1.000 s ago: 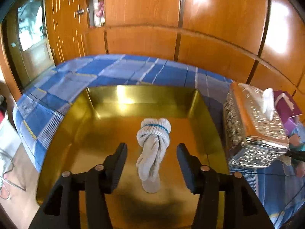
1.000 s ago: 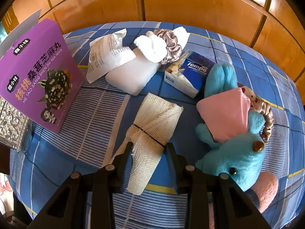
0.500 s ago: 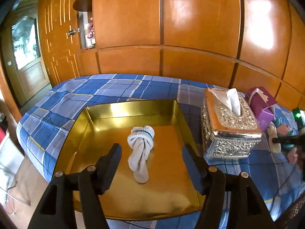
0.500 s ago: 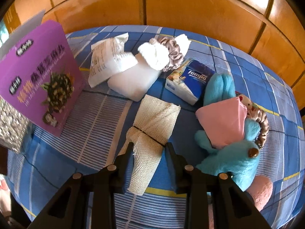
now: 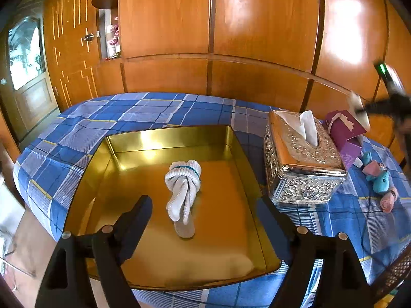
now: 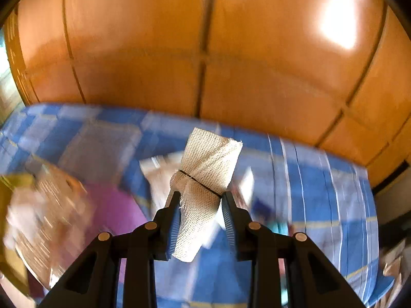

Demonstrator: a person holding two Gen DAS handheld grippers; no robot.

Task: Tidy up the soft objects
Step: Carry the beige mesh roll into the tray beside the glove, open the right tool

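Gauze bundle point(image 6: 205, 177) now hangs lifted off the cloth at frame centre, right gripper point(image 6: 199, 205) clamped on it. Left gripper point(image 5: 203, 220), jaws just spread wide and empty, has backed off the knotted sock point(image 5: 183, 192) lying mid-frame in the gold tray point(image 5: 167, 138); gauze probably goes there next.

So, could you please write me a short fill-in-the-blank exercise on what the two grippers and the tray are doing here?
1. The knotted white sock lies inside the ____ tray.
2. The right gripper is shut on a mesh cloth bundle tied with a ____ band.
3. The left gripper is ____, with nothing between its fingers.
4. Beside the tray stands a silver ____ box.

Missing words: gold; black; open; tissue
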